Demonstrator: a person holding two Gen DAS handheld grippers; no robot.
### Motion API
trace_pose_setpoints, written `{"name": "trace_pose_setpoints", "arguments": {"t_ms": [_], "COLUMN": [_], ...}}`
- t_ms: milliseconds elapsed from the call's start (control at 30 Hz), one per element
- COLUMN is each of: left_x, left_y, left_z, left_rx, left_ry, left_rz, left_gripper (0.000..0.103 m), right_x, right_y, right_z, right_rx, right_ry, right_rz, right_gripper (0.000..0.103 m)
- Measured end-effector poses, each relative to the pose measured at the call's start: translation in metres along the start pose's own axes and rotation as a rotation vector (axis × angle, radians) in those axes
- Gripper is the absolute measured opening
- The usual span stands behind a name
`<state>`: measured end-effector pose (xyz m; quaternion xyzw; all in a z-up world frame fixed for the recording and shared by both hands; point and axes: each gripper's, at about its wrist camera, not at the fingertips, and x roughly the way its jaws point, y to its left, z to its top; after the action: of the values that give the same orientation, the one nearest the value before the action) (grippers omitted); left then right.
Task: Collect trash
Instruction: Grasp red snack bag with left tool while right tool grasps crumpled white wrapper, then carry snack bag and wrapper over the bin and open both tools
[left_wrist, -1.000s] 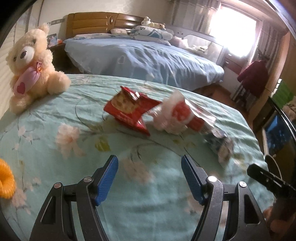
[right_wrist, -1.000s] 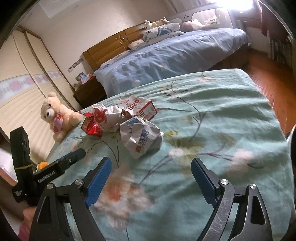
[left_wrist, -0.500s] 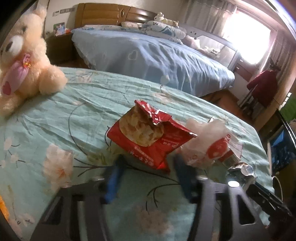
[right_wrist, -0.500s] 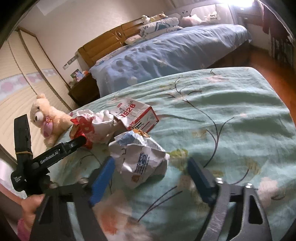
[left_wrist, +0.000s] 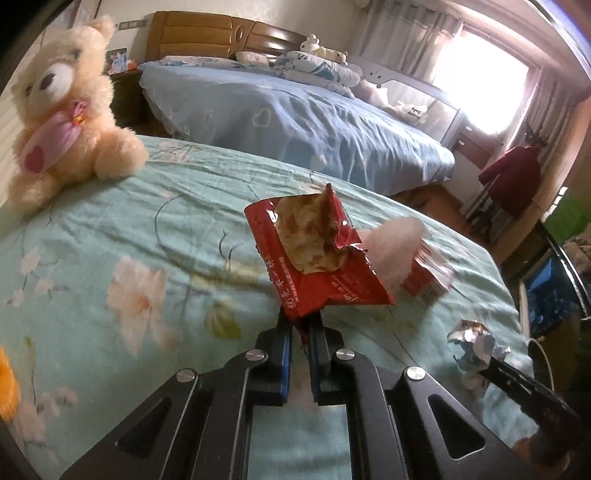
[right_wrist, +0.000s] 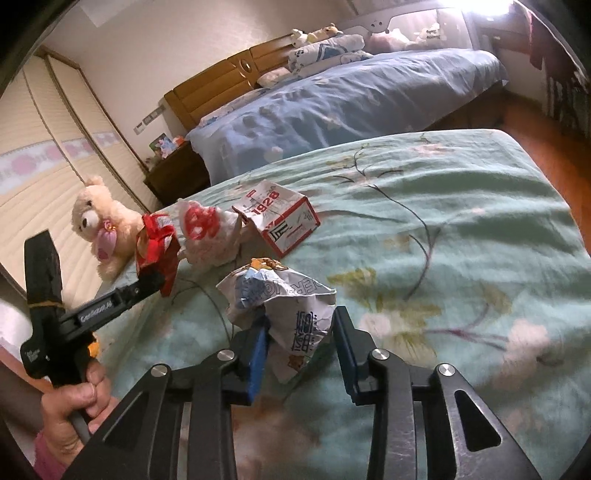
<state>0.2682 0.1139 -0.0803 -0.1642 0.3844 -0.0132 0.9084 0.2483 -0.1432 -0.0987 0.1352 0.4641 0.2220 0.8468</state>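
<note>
Two grabs at once on the teal flowered bedspread (left_wrist: 110, 221). Far left, near the spread's left edge, a cream teddy bear (left_wrist: 62, 110) sits clear of it all. Next, the left gripper (left_wrist: 300, 328): its blue pads are pinched together on the near bottom corner of the red snack wrapper (left_wrist: 314, 251), which stands up from the jaws with its torn mouth at the top, long axis running away from the gripper. That one looks secured. Just right of it, touching its torn edge, a crumpled white-and-red plastic bag (right_wrist: 207, 229) and, against that, a red-and-white carton (right_wrist: 280, 218) lie loose in the middle of the spread.

Over to the right gripper (right_wrist: 301, 339): its jaws have just been closing and the crumpled white wrapper with blue print (right_wrist: 280, 302) sits squarely between them, bulging forward and up past the fingertips. The left pad meets the paper; the right shows a sliver of gap, so I'd call this not yet a firm hold. The wrapper is dead ahead of this gripper, well nearer than the left one, so a further squeeze should finish it. The bag and carton come after.
</note>
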Motion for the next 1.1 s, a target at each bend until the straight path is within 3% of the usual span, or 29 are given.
{"name": "trace_pose_setpoints", "arguments": {"t_ms": [200, 533, 1100], "left_x": [-0.027, -0.052, -0.052], "left_y": [-0.001, -0.045, -0.119], "left_z": [-0.023, -0.049, -0.072], "left_rx": [-0.003, 0.079, 0.240], "left_ry": [0.012, 0.037, 0.105], "left_rz": [-0.050, -0.134, -0.236], "left_gripper": [0.006, 0.006, 0.006], "right_x": [-0.023, -0.065, -0.128], "right_y": [-0.011, -0.034, -0.088], "right_z": [-0.011, -0.026, -0.055], "right_rx": [0.028, 0.069, 0.165], "right_ry": [-0.021, -0.072, -0.158], "right_rz": [-0.005, -0.041, -0.139], "right_gripper": [0.034, 0.034, 0.034]}}
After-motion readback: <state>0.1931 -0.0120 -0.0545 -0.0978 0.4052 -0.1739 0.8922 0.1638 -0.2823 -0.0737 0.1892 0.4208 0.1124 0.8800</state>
